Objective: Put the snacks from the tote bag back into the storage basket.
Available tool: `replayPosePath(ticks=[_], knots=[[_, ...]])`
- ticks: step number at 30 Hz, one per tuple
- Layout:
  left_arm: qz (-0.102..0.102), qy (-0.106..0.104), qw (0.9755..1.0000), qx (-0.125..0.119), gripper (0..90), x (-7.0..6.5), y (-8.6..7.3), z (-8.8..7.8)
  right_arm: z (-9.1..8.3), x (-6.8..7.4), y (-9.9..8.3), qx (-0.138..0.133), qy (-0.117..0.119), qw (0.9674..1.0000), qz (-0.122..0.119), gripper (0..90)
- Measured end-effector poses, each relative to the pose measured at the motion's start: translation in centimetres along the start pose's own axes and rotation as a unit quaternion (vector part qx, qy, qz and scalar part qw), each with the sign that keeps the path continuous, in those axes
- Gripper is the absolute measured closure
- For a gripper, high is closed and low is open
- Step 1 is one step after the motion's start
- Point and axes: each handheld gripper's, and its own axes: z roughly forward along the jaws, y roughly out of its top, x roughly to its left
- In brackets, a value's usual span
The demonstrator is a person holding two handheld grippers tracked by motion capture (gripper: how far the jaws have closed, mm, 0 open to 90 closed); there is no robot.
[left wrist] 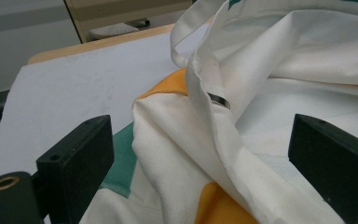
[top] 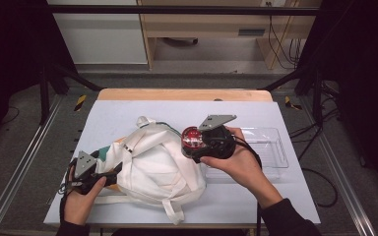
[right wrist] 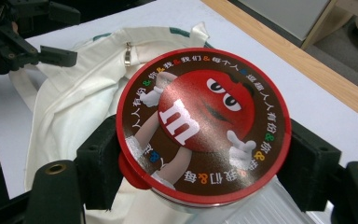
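Right gripper (right wrist: 200, 154) clamps the candy tub (right wrist: 203, 123) lid-up, the white bag (top: 152, 164) just below-left, probably its target; left gripper (left wrist: 205, 154) gapes around the bag's edge

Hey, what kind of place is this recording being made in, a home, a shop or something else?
Probably a lab or workshop set up for recording. The table has a plain white top, black frame bars and metal rails surround it, loose cables trail on the grey floor, and bare wooden furniture stands behind.
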Motion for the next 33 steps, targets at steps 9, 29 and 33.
replayPosePath(ticks=[9, 29, 33], knots=[[-0.009, 0.008, 0.9999, 0.002, 6.9, 0.7, -0.1, 0.5, -0.9, -1.7, -0.5, 0.013, -0.003, 0.9999, -0.004, 25.9], [-0.006, 0.029, 0.9996, 0.003, 7.1, 1.4, -0.7, 0.3, -3.4, -5.1, -3.0, 0.001, -0.048, 0.9988, 0.013, 26.0], [-0.005, 0.034, 0.9994, -0.001, 7.1, 1.5, -0.7, 0.1, -3.6, -6.2, -3.7, -0.004, -0.042, 0.999, 0.014, 25.9]])
